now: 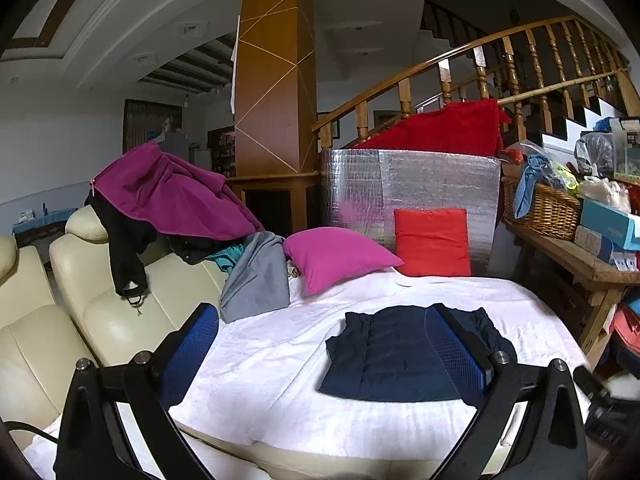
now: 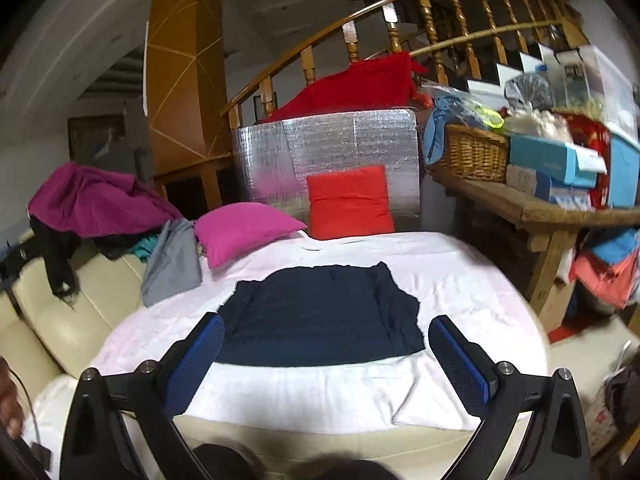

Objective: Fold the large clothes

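At the far left a cream leather sofa (image 1: 100,320) ran alongside the work surface, and over its backrest hung a heap of clothes: a magenta fleece jacket (image 1: 172,196) on top of a black garment (image 1: 124,248), with a grey garment (image 1: 256,280) trailing down onto the white sheet (image 1: 280,360). The left gripper (image 1: 324,352) hovered above that sheet with its blue-padded fingers (image 1: 192,356) spread wide and nothing between them. Next came a magenta cushion (image 1: 336,256) lying flat and a red cushion (image 1: 432,240) propped upright against a silver foil panel (image 1: 400,184), behind which a red cloth (image 1: 444,128) was draped by the wooden stair railing. The folded navy garment (image 2: 320,312) lay flat in a compact rectangle in the middle of the sheet, in front of the cushions. The right gripper (image 2: 326,356) hung just above its near edge, fingers (image 2: 460,364) wide apart and empty, not touching the cloth. To the right stood a wooden bench (image 2: 540,208) carrying a wicker basket (image 2: 472,156) and several boxes
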Demonstrator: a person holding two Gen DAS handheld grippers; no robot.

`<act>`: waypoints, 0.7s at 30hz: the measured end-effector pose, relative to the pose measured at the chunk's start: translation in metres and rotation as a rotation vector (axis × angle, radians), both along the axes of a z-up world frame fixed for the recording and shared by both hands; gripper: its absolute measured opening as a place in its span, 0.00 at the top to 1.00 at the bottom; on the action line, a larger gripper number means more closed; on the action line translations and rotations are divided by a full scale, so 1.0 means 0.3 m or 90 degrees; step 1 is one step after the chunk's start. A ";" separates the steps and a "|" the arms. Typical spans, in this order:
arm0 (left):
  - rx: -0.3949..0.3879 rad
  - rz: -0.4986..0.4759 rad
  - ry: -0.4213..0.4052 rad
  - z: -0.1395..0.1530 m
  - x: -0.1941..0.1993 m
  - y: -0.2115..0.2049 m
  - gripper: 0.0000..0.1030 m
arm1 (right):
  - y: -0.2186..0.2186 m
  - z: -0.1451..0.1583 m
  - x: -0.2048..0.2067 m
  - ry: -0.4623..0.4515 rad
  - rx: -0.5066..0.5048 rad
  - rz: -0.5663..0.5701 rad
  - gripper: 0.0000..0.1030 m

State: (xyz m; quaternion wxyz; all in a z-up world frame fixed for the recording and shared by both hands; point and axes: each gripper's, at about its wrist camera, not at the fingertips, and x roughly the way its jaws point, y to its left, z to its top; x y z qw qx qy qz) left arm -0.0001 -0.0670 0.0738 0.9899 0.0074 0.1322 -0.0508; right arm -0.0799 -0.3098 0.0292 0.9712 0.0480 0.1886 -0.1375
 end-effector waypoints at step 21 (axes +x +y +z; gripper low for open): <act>0.042 -0.023 0.027 -0.021 0.160 -0.192 0.01 | -0.137 -0.056 0.175 0.043 -0.003 -0.017 0.00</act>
